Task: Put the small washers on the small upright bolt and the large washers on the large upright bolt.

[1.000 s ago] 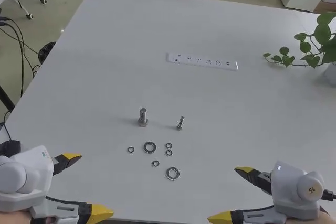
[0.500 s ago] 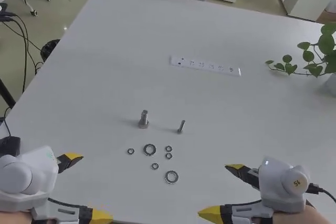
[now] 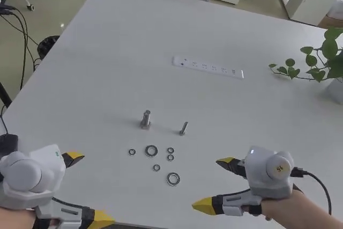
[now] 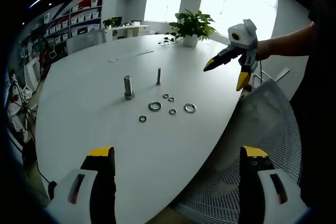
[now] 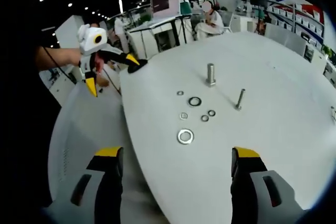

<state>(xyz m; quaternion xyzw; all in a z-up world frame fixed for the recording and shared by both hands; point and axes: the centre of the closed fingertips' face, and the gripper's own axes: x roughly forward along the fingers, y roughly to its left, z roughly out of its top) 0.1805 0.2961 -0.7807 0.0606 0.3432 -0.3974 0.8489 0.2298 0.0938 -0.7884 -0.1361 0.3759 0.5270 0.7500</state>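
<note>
In the head view the left gripper (image 3: 87, 189) and right gripper (image 3: 213, 184) hang spread and empty at the table (image 3: 161, 36) edge, with large washers (image 3: 151, 150) and small washers (image 3: 156, 168) lying flat before the large bolt (image 3: 146, 119) and small bolt (image 3: 184, 128). The left gripper view shows thin steel rings, likely light, stiff and slippery. In the right gripper view one of the large washers lies nearest, best pinched across its rim.

The bench (image 3: 107, 52) top is smooth, matt white, with a faint sheen. The large bolt (image 3: 146, 119) and small bolt (image 3: 183, 128) are dull grey metal. The large washers (image 3: 173, 178) and small washers (image 3: 132, 152) are brighter, shinier metal. The left hand-held gripper (image 3: 95, 188) and right hand-held gripper (image 3: 209, 183) have smooth white plastic shells, with black jaws ending in matt yellow. The power strip (image 3: 208, 67) is white plastic.
</note>
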